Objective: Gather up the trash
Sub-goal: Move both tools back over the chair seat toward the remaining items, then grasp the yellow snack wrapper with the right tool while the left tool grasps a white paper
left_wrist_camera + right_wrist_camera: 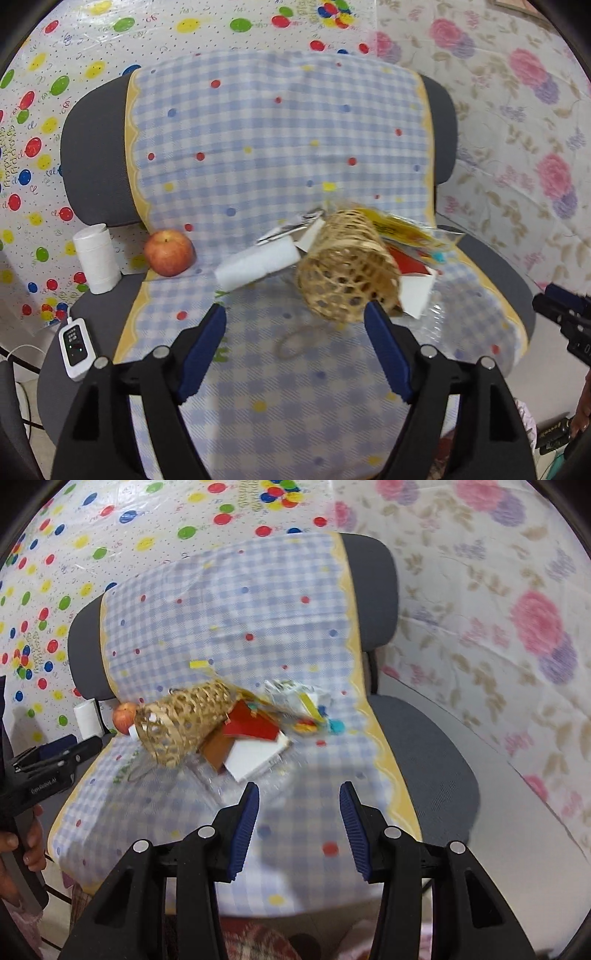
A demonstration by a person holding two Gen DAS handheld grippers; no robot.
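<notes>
Left wrist view puts the woven basket (347, 266) on its side at one o'clock of your wide, empty left gripper (295, 314), paper scraps (406, 236) spilling behind it on the chair's checked cloth (258, 147). Nudge the basket and it may roll off, scattering more. Only this view shows the white roll (96, 258) clearly; the right wrist view alone shows the right gripper (299, 794), half open and empty, and the red card (255, 725).
</notes>
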